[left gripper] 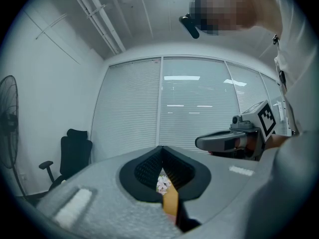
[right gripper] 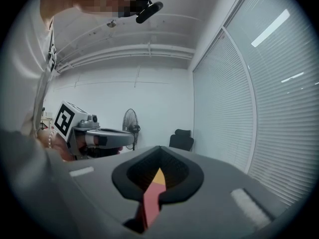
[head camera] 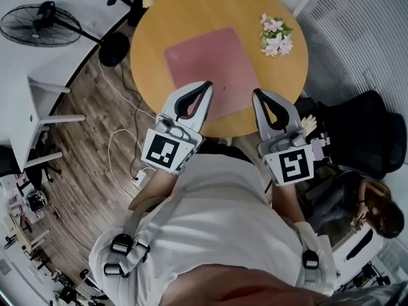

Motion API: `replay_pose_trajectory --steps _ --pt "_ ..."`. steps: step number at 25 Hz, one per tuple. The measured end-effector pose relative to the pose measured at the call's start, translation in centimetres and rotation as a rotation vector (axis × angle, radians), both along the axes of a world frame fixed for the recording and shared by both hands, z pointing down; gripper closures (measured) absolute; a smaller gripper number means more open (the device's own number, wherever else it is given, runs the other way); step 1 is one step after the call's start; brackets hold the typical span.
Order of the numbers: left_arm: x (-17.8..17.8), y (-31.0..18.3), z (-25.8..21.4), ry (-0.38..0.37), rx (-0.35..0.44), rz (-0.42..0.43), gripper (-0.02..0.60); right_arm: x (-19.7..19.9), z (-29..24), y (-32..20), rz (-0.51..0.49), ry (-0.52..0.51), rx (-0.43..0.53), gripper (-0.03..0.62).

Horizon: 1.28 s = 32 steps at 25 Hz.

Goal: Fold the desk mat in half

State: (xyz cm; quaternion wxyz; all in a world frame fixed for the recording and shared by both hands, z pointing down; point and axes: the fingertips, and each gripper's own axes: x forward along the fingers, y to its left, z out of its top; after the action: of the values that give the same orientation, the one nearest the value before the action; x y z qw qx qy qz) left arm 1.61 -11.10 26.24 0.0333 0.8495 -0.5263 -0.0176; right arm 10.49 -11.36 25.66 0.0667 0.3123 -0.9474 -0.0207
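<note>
A pink rectangular desk mat lies flat and unfolded at the centre of a round wooden table. The left gripper reaches over the mat's 6 o'clock edge and the right gripper is at its 5 o'clock corner. The 2 jaw pairs are closed tip to tip, holding nothing. White flowers sit at 2 o'clock.

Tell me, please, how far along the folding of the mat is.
Done: nothing yet. The mat lies flat and unfolded on the table.
In hand: the left gripper and right gripper are over the mat's near part, jaws shut, holding nothing.
Left: grip the near edge, carry it over to the far edge, and release.
</note>
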Motion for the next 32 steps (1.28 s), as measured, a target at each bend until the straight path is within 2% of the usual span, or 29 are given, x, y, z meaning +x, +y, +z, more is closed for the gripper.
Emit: replay_pose_trajectory --steps 5,13,26,32 --pt "-1.7 -1.5 0.2 0.007 -0.007 0.013 0.575 -2.0 0.0 -1.4 0.025 -0.008 -0.041 0.589" --pt "-5.1 -3.4 0.9 0.007 -0.022 0.06 0.575 -4.6 0.5 -3.5 0.081 0.036 -0.029 0.589" --pt "-8.8 -5.1 3.1 -0.014 -0.046 0.052 0.575 -7.4 2.5 -3.9 0.06 0.068 -0.026 0.589" --pt "-9.8 -5.7 5.5 -0.016 -0.072 0.061 0.575 -8.8 3.4 -4.1 0.069 0.062 -0.076 0.589"
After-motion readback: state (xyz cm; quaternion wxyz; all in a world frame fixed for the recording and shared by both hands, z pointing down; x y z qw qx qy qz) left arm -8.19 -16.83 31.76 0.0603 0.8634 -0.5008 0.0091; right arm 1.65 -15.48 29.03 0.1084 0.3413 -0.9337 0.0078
